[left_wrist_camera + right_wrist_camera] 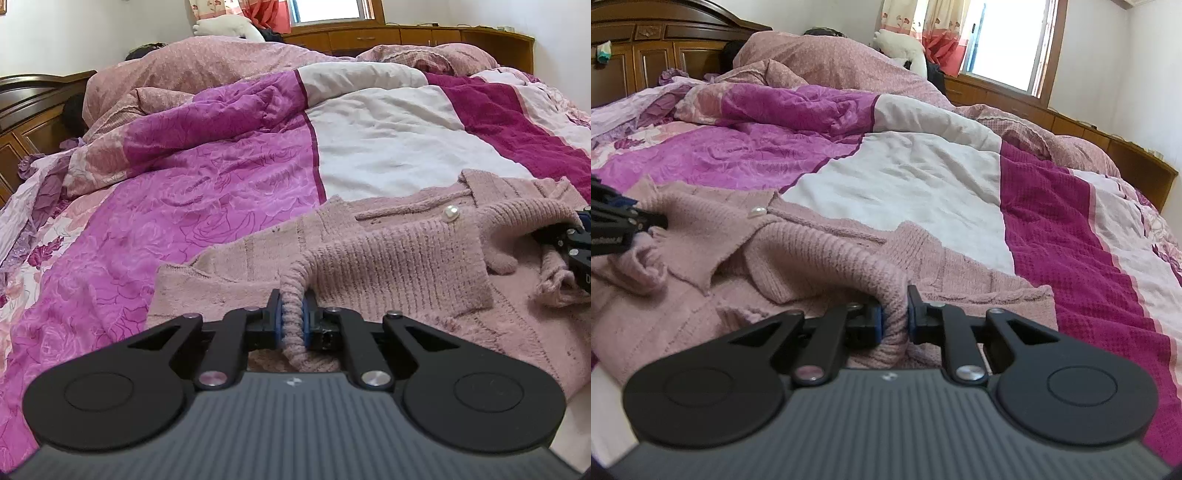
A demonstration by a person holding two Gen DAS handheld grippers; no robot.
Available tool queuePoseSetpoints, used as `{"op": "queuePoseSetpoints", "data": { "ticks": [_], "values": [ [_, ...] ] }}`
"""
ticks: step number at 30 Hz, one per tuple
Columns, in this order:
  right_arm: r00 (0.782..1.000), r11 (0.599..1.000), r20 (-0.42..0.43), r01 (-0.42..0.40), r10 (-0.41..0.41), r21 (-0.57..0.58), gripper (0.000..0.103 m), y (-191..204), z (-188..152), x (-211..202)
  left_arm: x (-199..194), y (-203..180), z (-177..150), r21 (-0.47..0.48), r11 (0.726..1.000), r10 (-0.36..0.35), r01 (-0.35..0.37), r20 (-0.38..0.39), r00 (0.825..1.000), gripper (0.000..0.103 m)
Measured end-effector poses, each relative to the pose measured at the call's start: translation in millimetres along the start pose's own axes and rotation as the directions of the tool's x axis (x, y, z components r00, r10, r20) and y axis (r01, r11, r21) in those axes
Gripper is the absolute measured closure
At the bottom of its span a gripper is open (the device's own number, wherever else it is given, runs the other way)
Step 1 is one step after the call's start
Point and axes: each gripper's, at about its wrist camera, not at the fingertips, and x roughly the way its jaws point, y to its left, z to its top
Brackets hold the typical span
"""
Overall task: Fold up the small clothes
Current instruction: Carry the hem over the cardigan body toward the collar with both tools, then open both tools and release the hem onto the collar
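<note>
On the bed's purple-and-white patchwork quilt (229, 177) we've got the fuzzy pink ribbed-knit cardigan (388, 251) half folded. Left claw (293, 314) and right claw (894, 314) each pinch a bunched knit edge, probably to lay the fold evenly. Pearl button (451, 213) showing, fabric rumpled.

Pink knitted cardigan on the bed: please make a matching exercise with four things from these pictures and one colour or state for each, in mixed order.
Things:
1. pink knitted cardigan
2. pearl button
3. left hand-held gripper
4. middle panel of the bedspread

Descriptions:
A. white and plain
B. round and shiny
C. shut on a knitted fold
D. lying spread on the bed

Pairs: 1-D, 2-B, 3-C, 4-A
</note>
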Motion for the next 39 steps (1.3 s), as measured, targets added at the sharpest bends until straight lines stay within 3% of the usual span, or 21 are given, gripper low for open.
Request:
{"op": "queuePoseSetpoints", "data": {
  "ticks": [4, 8, 12, 25, 39],
  "values": [
    [1.000, 0.998, 0.010, -0.014, 0.014, 0.059, 0.077, -7.2, 5.3, -13.6, -17.8, 4.5, 2.7, -0.010, 1.000, -0.010, 0.010, -0.005, 1.000, 0.078],
    [1.000, 0.993, 0.015, 0.007, -0.008, 0.115, 0.055, -13.2, 8.5, -35.1, -39.8, 10.5, 2.2, -0.001, 1.000, -0.009, 0.009, 0.006, 1.000, 0.068],
    [0.999, 0.992, 0.037, 0.010, -0.015, 0.126, 0.055, -14.7, 5.9, -61.1, -66.0, 15.1, -0.8, 0.019, 1.000, -0.005, 0.004, 0.035, 0.999, 0.056],
    [0.999, 0.979, 0.020, 0.034, -0.039, 0.203, 0.055, -19.5, -13.3, -113.0, -125.0, 32.8, -20.0, 0.003, 1.000, -0.026, 0.026, 0.037, 0.999, 0.055],
    [0.999, 0.979, -0.042, 0.001, 0.008, 0.202, 0.055, -4.9, -37.8, -112.3, -122.0, 5.9, -37.9, 0.133, 0.986, -0.100, 0.100, -0.013, 0.995, 0.054]
  ]
}}
